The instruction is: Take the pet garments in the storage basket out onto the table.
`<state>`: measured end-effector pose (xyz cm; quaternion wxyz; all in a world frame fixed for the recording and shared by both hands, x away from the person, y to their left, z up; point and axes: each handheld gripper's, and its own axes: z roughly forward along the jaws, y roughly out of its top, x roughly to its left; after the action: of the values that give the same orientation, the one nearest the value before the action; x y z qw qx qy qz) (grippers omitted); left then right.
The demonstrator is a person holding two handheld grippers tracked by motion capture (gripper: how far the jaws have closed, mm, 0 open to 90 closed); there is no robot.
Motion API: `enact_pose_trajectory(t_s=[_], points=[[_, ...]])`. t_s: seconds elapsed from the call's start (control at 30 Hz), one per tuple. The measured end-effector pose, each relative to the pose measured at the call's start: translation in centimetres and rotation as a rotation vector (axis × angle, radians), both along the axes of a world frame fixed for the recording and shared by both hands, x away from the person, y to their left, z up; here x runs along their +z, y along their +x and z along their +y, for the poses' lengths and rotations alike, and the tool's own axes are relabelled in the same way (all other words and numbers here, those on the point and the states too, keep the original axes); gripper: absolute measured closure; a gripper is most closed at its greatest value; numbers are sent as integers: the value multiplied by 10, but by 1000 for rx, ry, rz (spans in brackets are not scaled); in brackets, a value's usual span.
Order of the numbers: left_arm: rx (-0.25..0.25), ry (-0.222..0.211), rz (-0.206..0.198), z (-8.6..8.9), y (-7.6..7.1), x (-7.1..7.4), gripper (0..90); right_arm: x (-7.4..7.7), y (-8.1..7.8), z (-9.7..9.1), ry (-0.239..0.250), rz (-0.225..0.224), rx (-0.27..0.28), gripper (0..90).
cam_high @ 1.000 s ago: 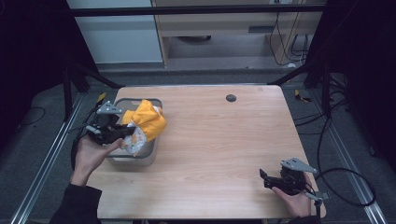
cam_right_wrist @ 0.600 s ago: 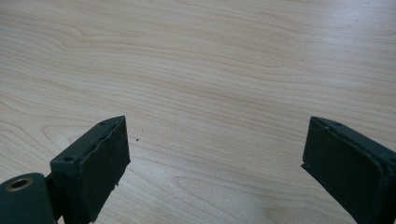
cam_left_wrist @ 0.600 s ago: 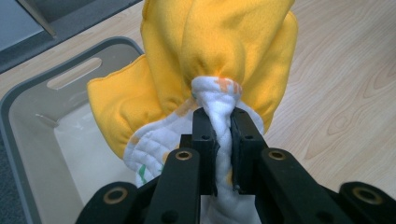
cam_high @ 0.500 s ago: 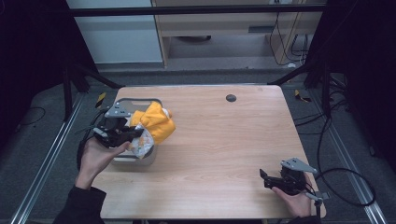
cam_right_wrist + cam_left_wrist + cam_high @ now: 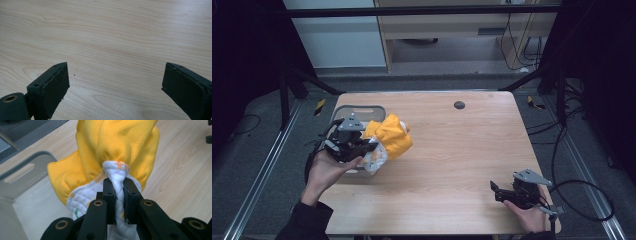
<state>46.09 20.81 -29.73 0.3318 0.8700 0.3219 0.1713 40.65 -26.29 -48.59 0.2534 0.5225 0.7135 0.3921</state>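
At the near edge of the table point(image 5: 447, 165), about five o'clock in the high view, the right gripper point(image 5: 498, 191) rests low in a hand, its jaws spread wide with nothing but bare light wood grain between them in the right gripper view. Over at nine o'clock the left gripper point(image 5: 368, 146) is clamped on a bunched fold of a cloth point(image 5: 391, 137), yellow fleece on one face and white quilted fabric with small orange and green marks on the other; in the left gripper view the two black jaws pinch the white quilted part tight while the yellow part bulges beyond them. No readable writing or brand shows on the cloth or the tools. Beneath and behind that gripper, toward ten o'clock, sits a grey plastic bin point(image 5: 362, 109) with a slot handle in its rim; the cloth hangs partly over its right edge, and I cannot tell what else lies inside. Farther off, near twelve o'clock, a small dark round spot point(image 5: 459, 105) marks the tabletop. Beyond the table lie grey floor, trailing cables, black frame legs and pale cabinets.
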Motion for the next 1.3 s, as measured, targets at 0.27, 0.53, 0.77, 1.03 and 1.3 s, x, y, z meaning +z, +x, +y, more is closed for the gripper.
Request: enact_pose_trajectory(t_s=[0.27,0.53,0.77,1.03,1.3], points=[[-39,13,2,-15,-3,-3,820,0,0,0,3,-1,-1,72],[-70,12,2,-26,-5,-5,820,0,0,0,3,-1,-1,72],[-86,10,7,-35,-5,-9,820,0,0,0,1,1,2,72],[-118,18,15,-48,-5,-13,820,-1,0,0,-5,-3,7,71],[-138,23,23,-57,-5,-20,820,-1,0,0,-4,-3,5,70]])
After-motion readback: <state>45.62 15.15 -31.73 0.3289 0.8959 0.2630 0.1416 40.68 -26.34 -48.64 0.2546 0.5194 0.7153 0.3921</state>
